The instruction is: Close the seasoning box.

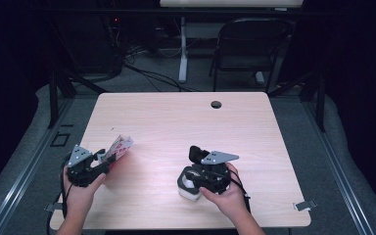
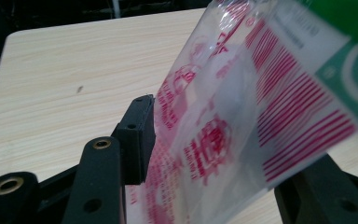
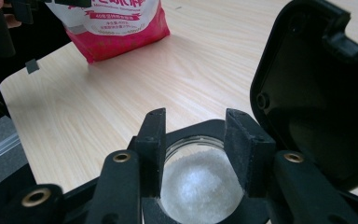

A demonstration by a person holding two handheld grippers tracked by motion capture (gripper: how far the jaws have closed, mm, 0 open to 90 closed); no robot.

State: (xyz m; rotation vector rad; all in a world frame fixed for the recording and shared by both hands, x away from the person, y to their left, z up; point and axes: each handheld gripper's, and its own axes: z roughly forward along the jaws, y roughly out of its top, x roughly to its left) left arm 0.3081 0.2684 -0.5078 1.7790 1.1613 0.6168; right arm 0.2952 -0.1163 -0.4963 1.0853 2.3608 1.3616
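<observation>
Both grippers are held low over the near part of the wooden table (image 1: 176, 117). Left gripper (image 1: 100, 164), at the table's near left corner, is seen with its jaws spread either side of a red-and-white printed plastic pouch (image 1: 118, 147); the pouch stands tilted between them, and whether either pad touches the film cannot be told. Right gripper (image 1: 200, 169), near the front middle, is poised over an open jar (image 1: 190, 186) of white granules (image 3: 200, 186), its jaws apart above the mouth. The jar's black hinged lid (image 3: 317, 88) is flipped up beside them.
</observation>
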